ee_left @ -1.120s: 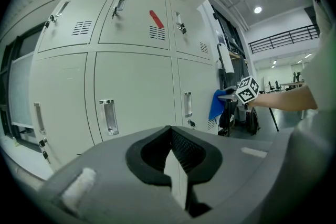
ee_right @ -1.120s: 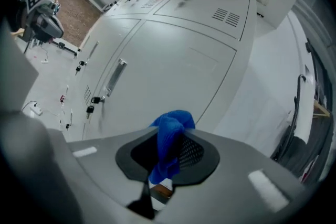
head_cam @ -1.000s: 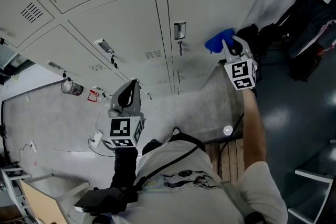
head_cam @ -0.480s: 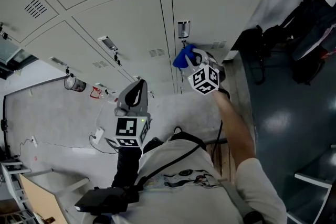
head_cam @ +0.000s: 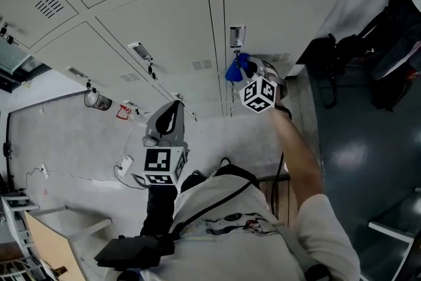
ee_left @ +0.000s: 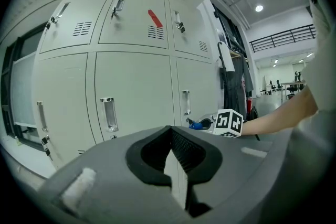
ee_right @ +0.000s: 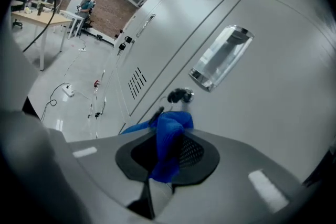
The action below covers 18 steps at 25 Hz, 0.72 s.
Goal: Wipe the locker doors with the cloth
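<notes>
At the left, the left gripper point(head_cam: 164, 123) hangs in front of the person's body, well apart from the lockers, its jaws brought together with nothing between them. The grey locker doors point(head_cam: 161, 26) run across the middle, each with a recessed handle point(ee_right: 221, 56) and a small key lock point(ee_right: 179, 95). Further right, the right gripper point(head_cam: 247, 72) has its jaws clamped on the blue cloth point(ee_right: 169, 136), bunched into a wad that pokes out past the tips and sits at the door just below one handle; whether it is pressed onto the metal I cannot tell. The cloth looks light, soft and floppy, so it probably folds and drags rather than pushes. A hold on the gathered middle, as here, seems best, leaving enough loose fabric forward to meet the door before the hard jaws do and to ride around the protruding key.
</notes>
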Motion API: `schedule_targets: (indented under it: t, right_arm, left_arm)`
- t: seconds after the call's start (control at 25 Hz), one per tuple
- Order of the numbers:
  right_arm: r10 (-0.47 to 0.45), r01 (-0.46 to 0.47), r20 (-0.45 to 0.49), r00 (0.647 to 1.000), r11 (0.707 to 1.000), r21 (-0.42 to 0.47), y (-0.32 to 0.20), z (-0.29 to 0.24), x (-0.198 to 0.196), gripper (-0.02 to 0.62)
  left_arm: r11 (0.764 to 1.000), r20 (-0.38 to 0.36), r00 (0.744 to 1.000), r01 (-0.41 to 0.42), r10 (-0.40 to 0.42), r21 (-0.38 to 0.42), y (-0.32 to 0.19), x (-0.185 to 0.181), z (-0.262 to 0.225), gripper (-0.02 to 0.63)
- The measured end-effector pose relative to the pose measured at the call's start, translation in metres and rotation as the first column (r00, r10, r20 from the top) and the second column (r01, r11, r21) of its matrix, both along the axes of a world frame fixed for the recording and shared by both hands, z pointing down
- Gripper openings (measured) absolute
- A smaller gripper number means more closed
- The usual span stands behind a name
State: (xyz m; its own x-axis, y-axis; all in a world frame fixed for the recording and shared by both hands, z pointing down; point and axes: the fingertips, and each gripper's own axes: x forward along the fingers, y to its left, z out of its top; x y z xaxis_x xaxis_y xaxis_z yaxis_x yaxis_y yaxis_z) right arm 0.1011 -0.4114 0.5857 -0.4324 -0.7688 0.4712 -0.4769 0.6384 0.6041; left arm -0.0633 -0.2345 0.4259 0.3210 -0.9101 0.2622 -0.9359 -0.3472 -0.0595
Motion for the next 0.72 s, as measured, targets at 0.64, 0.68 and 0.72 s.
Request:
schedule_targets:
  t: [0.64, 0.68, 0.72]
  right_arm:
    - [0.320, -0.320, -0.028, 0.947, 0.947, -0.027, -0.024, 0.004, 0.159, 0.044]
    - [0.334, -0.335, -0.023, 0.942, 0.942, -0.032, -0.025, 0.004, 0.166, 0.044]
    - [0.347, -0.347, -0.020, 0.938, 0.937, -0.036, -0.026, 0.004, 0.172, 0.044]
  left_arm:
    - [0.999, -0.004, 0.999, -0.050, 0.050, -0.010, -0.010, 0.019, 0.007, 0.000]
    - [0.999, -0.003, 0.999, -0.052, 0.052, -0.012, -0.010, 0.019, 0.007, 0.000]
    - [0.998, -0.002, 0.999, -0.053, 0.053, -0.014, -0.010, 0.020, 0.008, 0.000]
